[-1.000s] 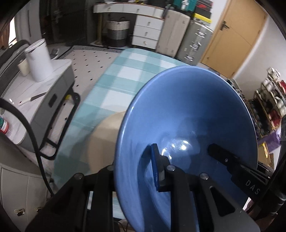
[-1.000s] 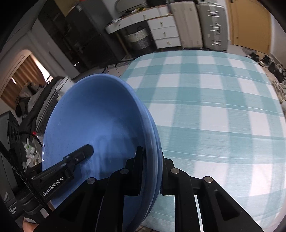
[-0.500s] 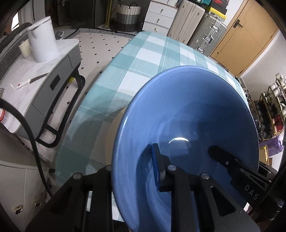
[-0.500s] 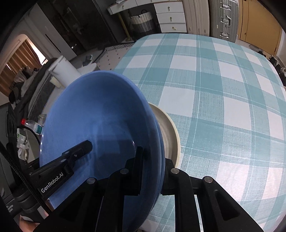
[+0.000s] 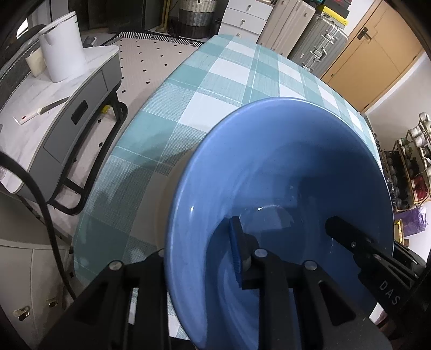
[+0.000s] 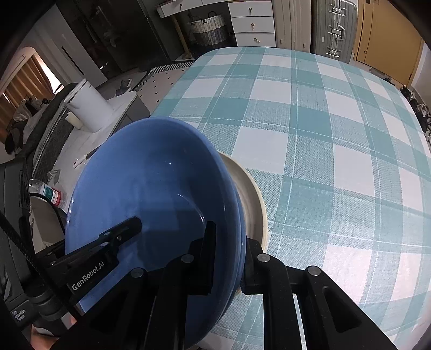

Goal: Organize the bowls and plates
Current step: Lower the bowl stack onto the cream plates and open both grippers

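- The left claw [image 5: 199, 258] is nearly closed on the rim of the blue bowl [image 5: 282, 188]: one finger, with a blue pad, lies inside the bowl, and the other is outside the wall.
- The right claw [image 6: 229, 255] is also nearly closed on the same bowl, at the opposite rim, with one finger inside and one outside.
- In the left wrist view, the right claw's finger reaches into the bowl from the right, and the letters "DAS" can be read on its body.
- In the right wrist view, the left claw's finger reaches in from the left, printed "GenRobot.AI".
- The blue bowl is held tilted between the two claws, its hollow facing both cameras, low over the near left part of the surface [image 6: 323, 134].
- Right behind the bowl a beige plate [image 6: 253, 204] lies on the surface; whether the bowl touches it cannot be told.
- The surface is covered with a teal-and-white checked cloth.
- Left of the surface stands a grey side table [image 5: 67, 113] with a white top, carrying a white jug [image 5: 63, 45] and a knife [image 5: 40, 110].
- A plastic bottle [image 6: 51, 193] with a red and green label lies nearby; its writing is too small to read.
- Farther off are white drawers [image 6: 252, 23], a woven basket [image 6: 208, 27], silver suitcases [image 5: 320, 45] and a wooden door [image 5: 371, 53].
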`<state>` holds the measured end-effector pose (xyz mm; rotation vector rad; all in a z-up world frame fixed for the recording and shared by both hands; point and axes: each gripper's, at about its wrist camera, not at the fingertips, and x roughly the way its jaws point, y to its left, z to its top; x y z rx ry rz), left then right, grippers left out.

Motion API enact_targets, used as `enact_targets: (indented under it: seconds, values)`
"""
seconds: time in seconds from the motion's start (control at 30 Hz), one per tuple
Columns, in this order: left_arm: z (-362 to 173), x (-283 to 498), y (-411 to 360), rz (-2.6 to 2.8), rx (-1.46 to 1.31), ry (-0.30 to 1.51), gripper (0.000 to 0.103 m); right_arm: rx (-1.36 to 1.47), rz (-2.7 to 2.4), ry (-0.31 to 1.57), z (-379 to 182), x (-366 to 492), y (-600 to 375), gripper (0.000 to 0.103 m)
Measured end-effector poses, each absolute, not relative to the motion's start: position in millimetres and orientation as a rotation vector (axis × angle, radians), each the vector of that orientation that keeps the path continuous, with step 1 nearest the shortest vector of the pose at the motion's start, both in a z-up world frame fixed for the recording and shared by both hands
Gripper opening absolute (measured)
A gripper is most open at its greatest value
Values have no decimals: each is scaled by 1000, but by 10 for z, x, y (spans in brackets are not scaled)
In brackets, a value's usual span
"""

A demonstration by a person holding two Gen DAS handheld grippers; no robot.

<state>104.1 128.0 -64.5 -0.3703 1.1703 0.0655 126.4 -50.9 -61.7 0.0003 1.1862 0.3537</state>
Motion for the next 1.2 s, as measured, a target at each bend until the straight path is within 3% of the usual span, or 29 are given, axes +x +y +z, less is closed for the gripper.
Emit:
enact_targets:
  seconds: [0.1, 0.27, 0.33, 0.8, 0.9, 0.97, 1.03, 1.13, 1.2]
  values:
    - [-645, 1047, 1293, 69, -368, 1176, 29, 9, 356, 1184, -624, 1264, -517, 16]
    - [-648, 1032, 1371, 97, -377, 1174, 44, 15, 351, 1140, -573, 1229, -548, 36]
    - [-632, 1007, 1408, 103, -390, 1158, 44, 8, 351, 1118, -536, 1213, -552, 45]
    - [-315, 764, 1361, 138, -336, 1042, 49, 35, 375, 902, -182, 933, -826, 50]
    - [-170, 623, 1296, 130, -310, 970, 59, 46, 412, 844, -76, 761, -947, 62]
    - [-76, 520, 1270, 131, -303, 918, 81, 65, 426, 799, -26, 647, -1028, 70]
    - [32, 390, 1246, 146, -291, 844, 85, 70, 447, 736, 31, 491, -1108, 73]
    - [174, 220, 1201, 150, -270, 760, 89, 33, 480, 659, 80, 261, -1170, 88]
    - [226, 120, 1186, 170, -266, 718, 93, -3, 490, 629, 79, 112, -1196, 88]
